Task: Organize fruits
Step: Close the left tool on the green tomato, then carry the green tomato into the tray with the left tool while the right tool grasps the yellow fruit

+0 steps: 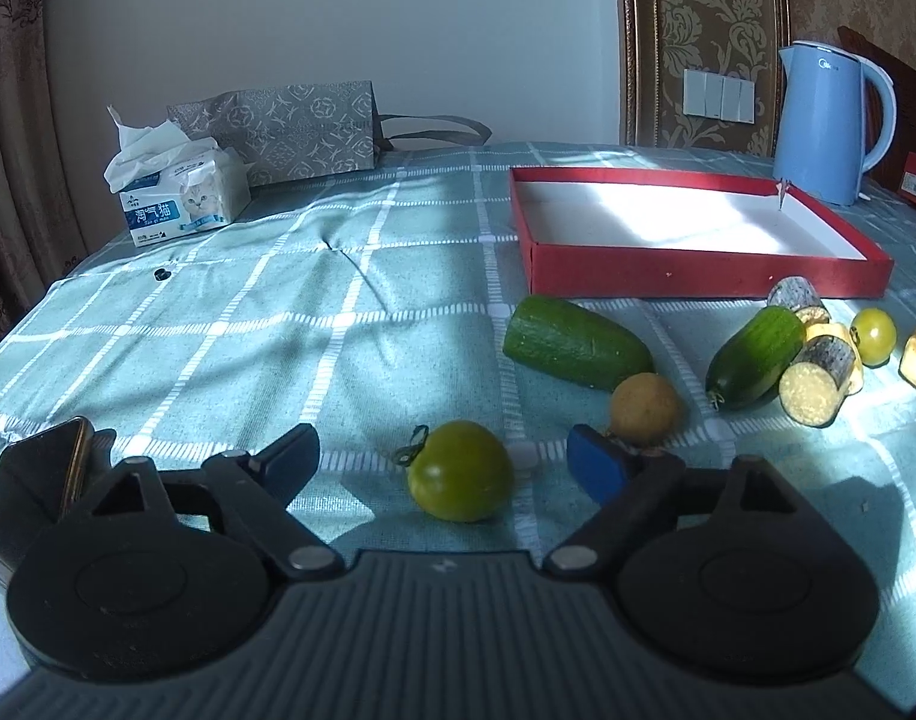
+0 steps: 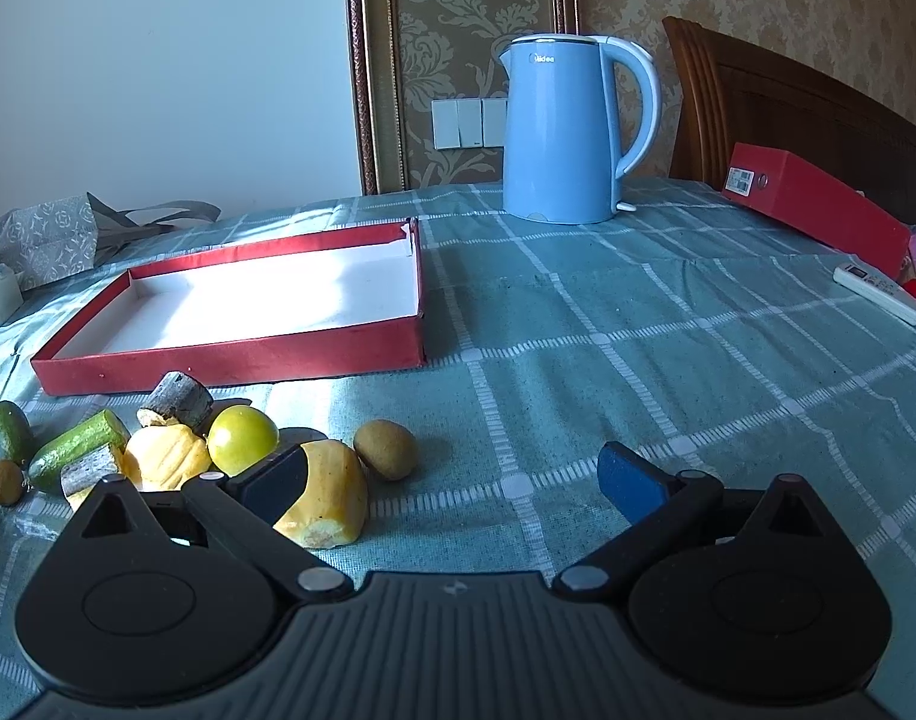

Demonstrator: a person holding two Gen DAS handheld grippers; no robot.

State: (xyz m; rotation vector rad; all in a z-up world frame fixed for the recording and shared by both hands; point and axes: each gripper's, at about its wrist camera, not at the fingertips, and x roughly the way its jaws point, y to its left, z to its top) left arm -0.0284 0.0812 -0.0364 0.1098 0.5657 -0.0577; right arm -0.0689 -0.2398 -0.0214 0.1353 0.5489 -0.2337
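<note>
A shallow red box point(image 1: 697, 273) point(image 2: 236, 354) with a white inside stands empty on the checked cloth. In front of it lie two cucumber pieces point(image 1: 577, 341) point(image 1: 754, 357), a green tomato point(image 1: 460, 471), a small brown fruit point(image 1: 645, 408), a yellow-green tomato point(image 1: 873, 333) point(image 2: 242, 440), sugarcane chunks point(image 1: 814, 381) point(image 2: 179, 399) and yellow pieces point(image 2: 326, 495). A kiwi point(image 2: 386, 449) lies right of them. My left gripper point(image 1: 443, 459) is open around the green tomato, apart from it. My right gripper point(image 2: 458, 477) is open and empty, its left finger point(image 2: 272, 483) beside a yellow piece.
A blue kettle point(image 1: 823, 123) point(image 2: 568, 126) stands behind the box. A tissue pack point(image 1: 179, 198) and a grey paper bag point(image 1: 290, 129) are at the back left. A phone point(image 1: 38, 480) lies by my left gripper. A red case point(image 2: 817, 204) and a white remote point(image 2: 874, 291) are at the right edge.
</note>
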